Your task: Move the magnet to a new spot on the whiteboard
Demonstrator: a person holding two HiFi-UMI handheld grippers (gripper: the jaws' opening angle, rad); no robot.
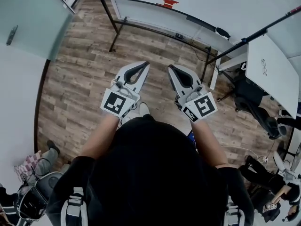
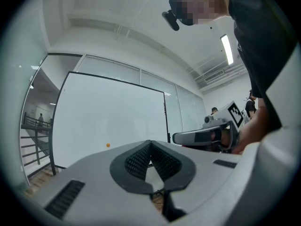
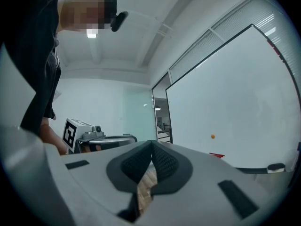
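The magnet is a small orange dot low on the whiteboard, also visible as the magnet on the whiteboard in the right gripper view. The whiteboard stands ahead of me across the wooden floor. My left gripper and right gripper are held side by side in front of my chest, well short of the board. The left gripper has its pads together with nothing between them. The right gripper is likewise shut and empty.
A red item sits low on the board, and a black eraser lies on its tray. A white desk and a black chair stand at the right. A glass wall is at the left. Seated people are near the bottom corners.
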